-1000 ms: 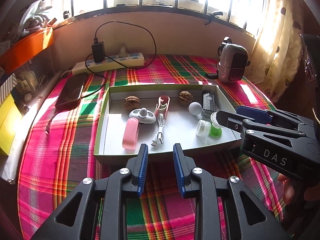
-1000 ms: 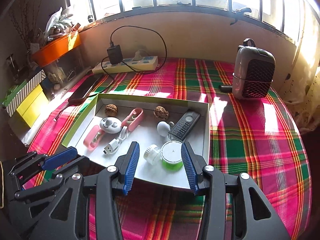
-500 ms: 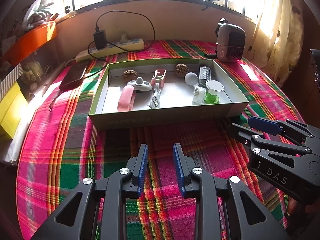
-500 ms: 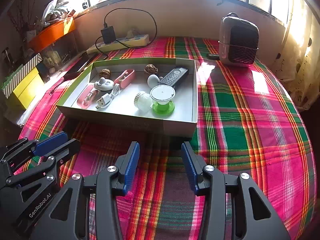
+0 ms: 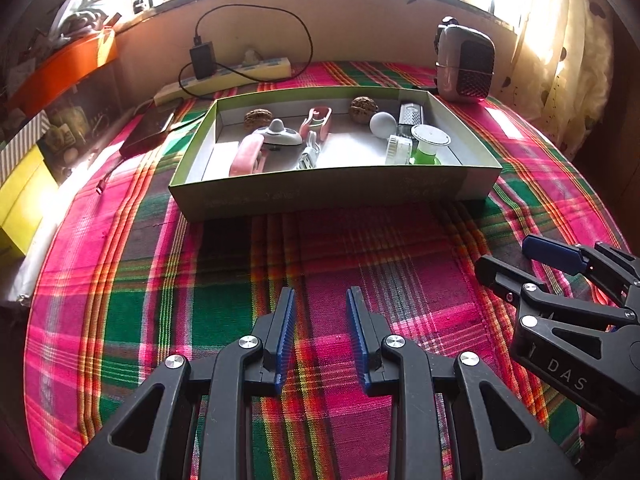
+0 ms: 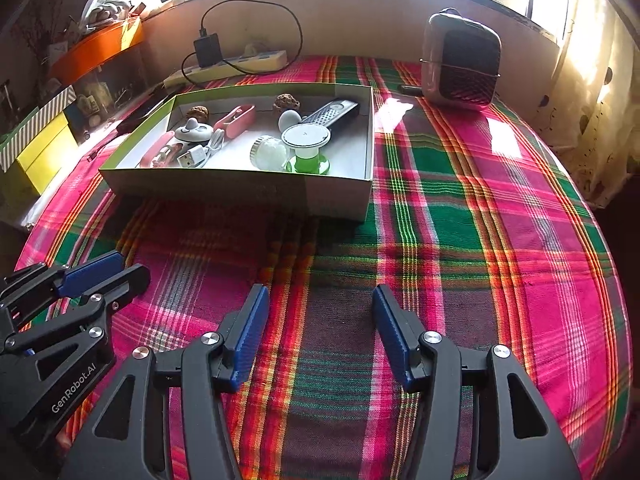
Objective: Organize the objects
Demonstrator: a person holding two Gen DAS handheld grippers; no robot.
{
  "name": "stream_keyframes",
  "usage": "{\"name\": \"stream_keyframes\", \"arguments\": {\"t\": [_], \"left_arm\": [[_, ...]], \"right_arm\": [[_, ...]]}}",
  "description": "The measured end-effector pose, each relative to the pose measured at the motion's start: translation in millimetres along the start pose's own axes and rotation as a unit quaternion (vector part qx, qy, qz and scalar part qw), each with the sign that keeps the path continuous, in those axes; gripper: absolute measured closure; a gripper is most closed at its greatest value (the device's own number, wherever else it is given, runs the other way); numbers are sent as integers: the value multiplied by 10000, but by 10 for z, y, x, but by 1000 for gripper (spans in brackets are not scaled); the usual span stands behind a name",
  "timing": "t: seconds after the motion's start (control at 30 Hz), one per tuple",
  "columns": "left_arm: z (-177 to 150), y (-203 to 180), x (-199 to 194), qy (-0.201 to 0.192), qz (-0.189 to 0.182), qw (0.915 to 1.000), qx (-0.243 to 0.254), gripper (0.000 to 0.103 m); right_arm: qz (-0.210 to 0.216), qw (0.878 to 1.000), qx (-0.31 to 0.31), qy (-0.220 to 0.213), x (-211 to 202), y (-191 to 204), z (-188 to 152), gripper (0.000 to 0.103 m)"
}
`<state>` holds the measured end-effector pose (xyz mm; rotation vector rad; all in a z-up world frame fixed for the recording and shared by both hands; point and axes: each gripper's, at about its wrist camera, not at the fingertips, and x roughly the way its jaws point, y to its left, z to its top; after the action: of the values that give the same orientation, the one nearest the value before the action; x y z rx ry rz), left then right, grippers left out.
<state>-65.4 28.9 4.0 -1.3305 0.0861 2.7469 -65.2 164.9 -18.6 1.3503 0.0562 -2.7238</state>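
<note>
A shallow green cardboard box (image 5: 332, 194) (image 6: 240, 188) sits on the plaid cloth, holding several small items: a green-and-white stand (image 5: 428, 142) (image 6: 306, 144), a pink holder (image 5: 248, 154), a USB cable (image 6: 196, 156), a black grater (image 6: 332, 112), a white ball (image 5: 382, 124) and two walnuts. My left gripper (image 5: 320, 304) hovers over the cloth in front of the box, open with nothing between its fingers. My right gripper (image 6: 318, 306) is also in front of the box, its jaws opening and empty. It shows at the right of the left wrist view (image 5: 516, 260).
A small heater (image 5: 464, 64) (image 6: 460, 66) stands at the back right. A power strip (image 5: 224, 78) with a black charger lies under the window. A dark phone (image 5: 150, 128) lies left of the box. Yellow boxes (image 6: 40, 148) and an orange shelf stand at the left.
Both grippers have drawn back from the box toward the near side of the cloth and sunk lower. The right jaws have spread wider.
</note>
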Motion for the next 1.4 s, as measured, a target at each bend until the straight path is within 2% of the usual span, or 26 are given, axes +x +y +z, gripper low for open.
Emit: {"name": "stream_keyframes", "arguments": {"t": [0.17, 0.43, 0.77, 1.4], "left_arm": [[-26, 2, -23, -27, 60, 9999, -106, 79], [-59, -38, -37, -79, 250, 9993, -252, 79], [-82, -34, -53, -86, 208, 9989, -400, 78], [-84, -40, -55, -83, 224, 9990, -383, 78]], "right_arm": [[-135, 9999, -7, -17, -34, 2, -52, 47], [-285, 9994, 191, -47, -84, -55, -128, 40], [-365, 9989, 298, -48, -106, -55, -166, 39], [-376, 9988, 302, -47, -106, -48, -169, 38]]}}
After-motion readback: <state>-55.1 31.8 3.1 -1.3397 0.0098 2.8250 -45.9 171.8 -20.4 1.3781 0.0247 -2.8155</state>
